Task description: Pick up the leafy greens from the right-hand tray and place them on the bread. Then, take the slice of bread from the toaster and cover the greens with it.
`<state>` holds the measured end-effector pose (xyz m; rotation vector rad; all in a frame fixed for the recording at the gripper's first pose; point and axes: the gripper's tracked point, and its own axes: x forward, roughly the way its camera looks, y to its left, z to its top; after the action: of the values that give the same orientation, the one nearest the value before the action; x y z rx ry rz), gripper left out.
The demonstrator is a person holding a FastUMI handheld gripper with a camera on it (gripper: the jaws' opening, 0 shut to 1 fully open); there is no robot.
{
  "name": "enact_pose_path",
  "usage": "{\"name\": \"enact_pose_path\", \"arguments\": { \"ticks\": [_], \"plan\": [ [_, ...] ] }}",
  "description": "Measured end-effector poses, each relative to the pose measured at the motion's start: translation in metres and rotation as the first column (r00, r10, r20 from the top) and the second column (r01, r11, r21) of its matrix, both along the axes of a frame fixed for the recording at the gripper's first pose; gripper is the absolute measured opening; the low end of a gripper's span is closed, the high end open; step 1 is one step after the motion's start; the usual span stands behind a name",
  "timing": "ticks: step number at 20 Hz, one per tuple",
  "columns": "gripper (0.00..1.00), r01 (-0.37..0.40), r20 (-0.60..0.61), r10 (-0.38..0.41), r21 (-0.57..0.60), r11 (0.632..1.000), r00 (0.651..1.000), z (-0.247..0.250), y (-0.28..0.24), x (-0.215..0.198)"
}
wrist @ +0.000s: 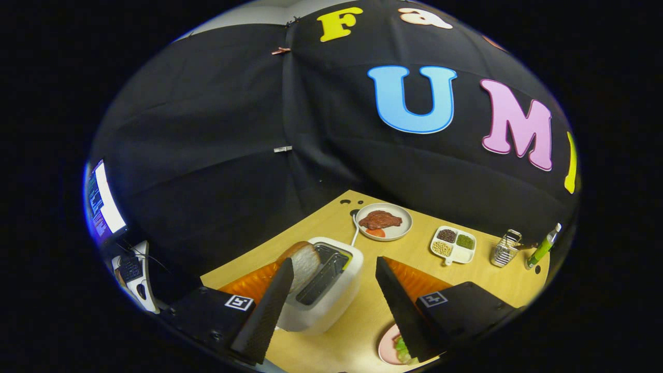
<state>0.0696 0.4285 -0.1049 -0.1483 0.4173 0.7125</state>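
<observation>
A white toaster [326, 303] stands on the wooden table [481, 282], just ahead of my fingers and between them. A slice of bread [304, 260] sticks up from its left slot, right beside my left fingertip [284, 269]; the other slot is dark. My gripper [334, 260] is open, hovering over the toaster, and neither finger presses on anything. Close under my right finger [401, 305] lies a pink plate [384, 349] with leafy greens [401, 348] on it, mostly hidden by that finger. I cannot tell what lies under the greens.
Beyond the toaster sits a white plate [401, 230] with a piece of meat and a red slice. To its right are a divided dish [453, 244] of beans, a wire holder [505, 248] and a green bottle [541, 248]. A monitor [103, 204] glows far left.
</observation>
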Motion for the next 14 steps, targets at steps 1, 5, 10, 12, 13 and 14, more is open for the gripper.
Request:
{"name": "enact_pose_path", "arguments": {
  "ticks": [1,5,10,12,13,14],
  "plan": [
    [0.99,-0.012,-0.009,0.012,0.001,1.0,1.0,-0.003,0.011,-0.001],
    [0.99,-0.04,-0.042,0.038,-0.026,0.999,0.998,-0.022,0.045,-0.001],
    [0.99,-0.034,-0.118,0.029,-0.038,0.999,0.993,-0.057,0.079,0.006],
    [0.99,-0.028,-0.137,0.022,-0.043,0.999,0.99,-0.067,0.087,0.009],
    [0.99,-0.019,-0.133,0.013,-0.05,0.999,0.991,-0.07,0.09,0.013],
    [0.99,-0.01,-0.124,0.002,-0.061,0.998,0.992,-0.072,0.091,0.016]
  ]
}}
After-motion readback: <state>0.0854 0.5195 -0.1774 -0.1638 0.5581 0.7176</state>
